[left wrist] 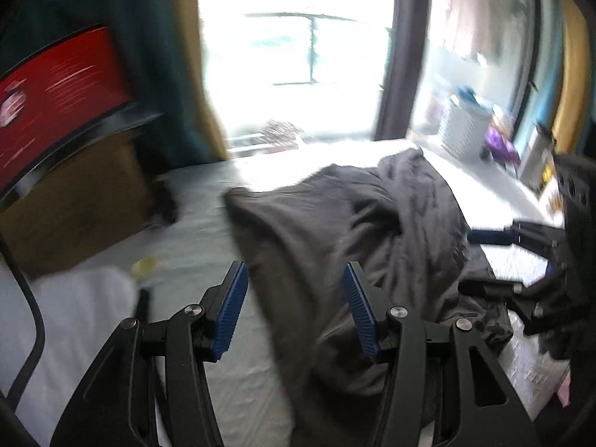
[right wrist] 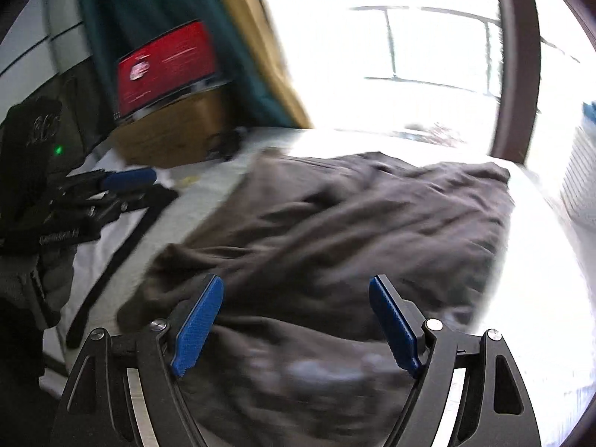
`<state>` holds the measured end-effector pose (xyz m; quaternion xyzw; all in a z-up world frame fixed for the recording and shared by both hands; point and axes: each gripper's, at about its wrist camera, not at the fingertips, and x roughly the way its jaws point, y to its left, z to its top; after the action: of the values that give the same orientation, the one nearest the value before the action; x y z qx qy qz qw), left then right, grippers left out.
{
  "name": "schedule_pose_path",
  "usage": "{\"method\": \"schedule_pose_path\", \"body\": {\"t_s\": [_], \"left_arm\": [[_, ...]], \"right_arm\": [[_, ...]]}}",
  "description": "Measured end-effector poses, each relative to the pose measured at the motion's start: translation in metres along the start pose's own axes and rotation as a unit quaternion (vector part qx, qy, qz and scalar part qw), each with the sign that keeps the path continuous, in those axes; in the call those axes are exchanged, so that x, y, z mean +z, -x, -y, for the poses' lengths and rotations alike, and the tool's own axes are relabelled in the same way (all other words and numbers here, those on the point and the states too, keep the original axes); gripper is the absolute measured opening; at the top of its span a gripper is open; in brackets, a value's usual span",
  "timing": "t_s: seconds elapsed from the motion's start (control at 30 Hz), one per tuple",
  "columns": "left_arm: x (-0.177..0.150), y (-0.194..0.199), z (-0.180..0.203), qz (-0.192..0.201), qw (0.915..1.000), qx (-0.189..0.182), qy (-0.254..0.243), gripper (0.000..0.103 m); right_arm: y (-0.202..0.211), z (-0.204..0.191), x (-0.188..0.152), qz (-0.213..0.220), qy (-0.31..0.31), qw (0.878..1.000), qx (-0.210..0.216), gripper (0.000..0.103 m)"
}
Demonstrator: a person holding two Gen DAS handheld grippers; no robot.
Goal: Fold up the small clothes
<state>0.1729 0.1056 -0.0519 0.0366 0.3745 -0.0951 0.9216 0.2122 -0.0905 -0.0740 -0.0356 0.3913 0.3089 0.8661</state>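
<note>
Risk is a bad pinch: my left gripper (left wrist: 294, 311) and right gripper (right wrist: 296, 322) both hang spread and empty over the rumpled dark garment (right wrist: 335, 223) on the bed (left wrist: 193, 246); grabbing bunched layers would spoil the fold.

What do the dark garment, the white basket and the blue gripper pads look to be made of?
Garment: soft matte woven or knit cloth, dark grey-brown; it creases and drapes. Exact fibre can't be told.
Basket: probably white plastic; stiff walls with what looks like a lattice pattern, though blurred.
Pads: likely rubber or soft plastic, matte blue, with fine ribbing across the face.
</note>
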Motion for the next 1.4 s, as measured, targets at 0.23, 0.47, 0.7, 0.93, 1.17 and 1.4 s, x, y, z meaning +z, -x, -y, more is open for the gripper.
{"method": "schedule_pose_path", "body": {"t_s": [0.23,0.47,0.7,0.93,1.17,1.4], "left_arm": [[0.017,-0.046,0.048,-0.044,0.9935,-0.014,-0.105,0.053],[0.042,-0.078,0.083,-0.051,0.9847,-0.047,-0.160,0.037],[0.050,-0.114,0.081,-0.085,0.9840,-0.039,-0.152,0.000],[0.057,-0.103,0.049,-0.062,0.9920,-0.034,-0.104,0.000],[0.060,-0.101,0.003,-0.038,0.9968,0.042,-0.057,0.000],[0.062,-0.080,-0.035,-0.043,0.9965,0.071,0.013,0.015]], "right_arm": [[0.003,0.052,-0.016,0.007,-0.052,0.998,-0.019,0.082],[0.008,0.080,-0.024,0.016,-0.090,0.996,-0.020,0.082],[0.011,0.085,-0.029,0.017,-0.097,0.995,-0.016,0.082],[0.007,0.086,-0.030,0.006,-0.104,0.994,-0.016,0.082],[-0.002,0.078,-0.030,-0.007,-0.095,0.995,-0.013,0.082],[-0.004,0.075,-0.031,-0.012,-0.093,0.996,-0.015,0.082]]}}
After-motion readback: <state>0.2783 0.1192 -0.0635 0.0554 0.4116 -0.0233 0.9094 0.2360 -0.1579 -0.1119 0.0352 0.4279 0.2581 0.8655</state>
